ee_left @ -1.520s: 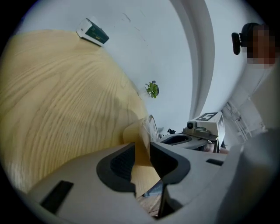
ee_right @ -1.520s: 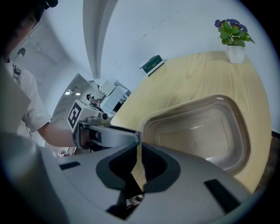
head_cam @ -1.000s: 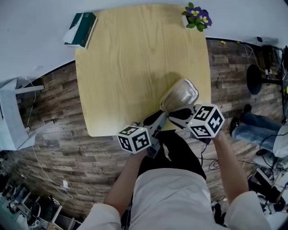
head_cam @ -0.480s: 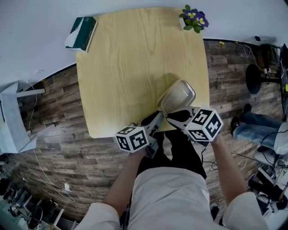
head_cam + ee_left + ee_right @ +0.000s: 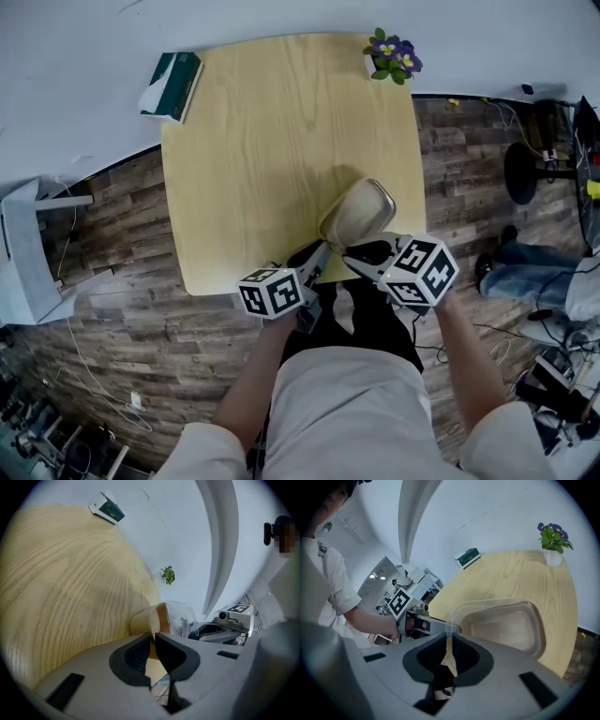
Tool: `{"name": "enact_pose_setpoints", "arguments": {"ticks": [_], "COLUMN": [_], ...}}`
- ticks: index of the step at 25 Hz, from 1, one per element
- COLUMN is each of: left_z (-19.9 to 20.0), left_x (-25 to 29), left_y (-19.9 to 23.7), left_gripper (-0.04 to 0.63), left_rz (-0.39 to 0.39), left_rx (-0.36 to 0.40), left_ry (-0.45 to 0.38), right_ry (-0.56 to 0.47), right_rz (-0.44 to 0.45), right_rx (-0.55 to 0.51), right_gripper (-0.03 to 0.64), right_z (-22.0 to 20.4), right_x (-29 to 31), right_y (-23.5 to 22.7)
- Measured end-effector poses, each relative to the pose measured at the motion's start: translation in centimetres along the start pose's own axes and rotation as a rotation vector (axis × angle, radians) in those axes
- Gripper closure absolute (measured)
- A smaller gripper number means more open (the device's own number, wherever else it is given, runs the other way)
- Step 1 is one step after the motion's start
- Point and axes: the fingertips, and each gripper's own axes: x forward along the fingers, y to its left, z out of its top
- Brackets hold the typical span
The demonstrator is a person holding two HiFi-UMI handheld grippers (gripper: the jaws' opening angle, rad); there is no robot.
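Note:
A clear plastic container (image 5: 358, 212) is over the front right part of the wooden table (image 5: 253, 131). Both grippers hold it by its near rim. My left gripper (image 5: 320, 254) is shut on the rim's left end, and the thin plastic edge shows between its jaws (image 5: 152, 638). My right gripper (image 5: 353, 253) is shut on the same rim a little to the right. From the right gripper (image 5: 449, 645), the container (image 5: 506, 625) opens away, empty inside. The left gripper's marker cube (image 5: 399, 603) shows beside it.
A green box (image 5: 170, 72) lies at the table's far left corner and a potted plant (image 5: 387, 53) stands at the far right corner. A white piece of furniture (image 5: 28, 246) is on the floor at left. An office chair base (image 5: 527, 172) and cables are at right.
Both grippers keep their hold on the rim. The container has tipped and turned a little, showing more of its clear wall in the left gripper view.

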Motion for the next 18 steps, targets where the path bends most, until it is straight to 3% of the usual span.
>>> {"name": "enact_pose_setpoints", "arguments": {"ticks": [18], "left_z": [0.0], "left_x": [0.1], "left_y": [0.3], "left_gripper": [0.56], "left_rz": [0.037], "left_rx": [0.003], "left_ry": [0.001], "right_ry": [0.001], "right_rz": [-0.072], "right_rx": [-0.013], "right_gripper": [0.572], "right_z": [1.3], "right_x": [-3.9], "right_y": [0.3]}}
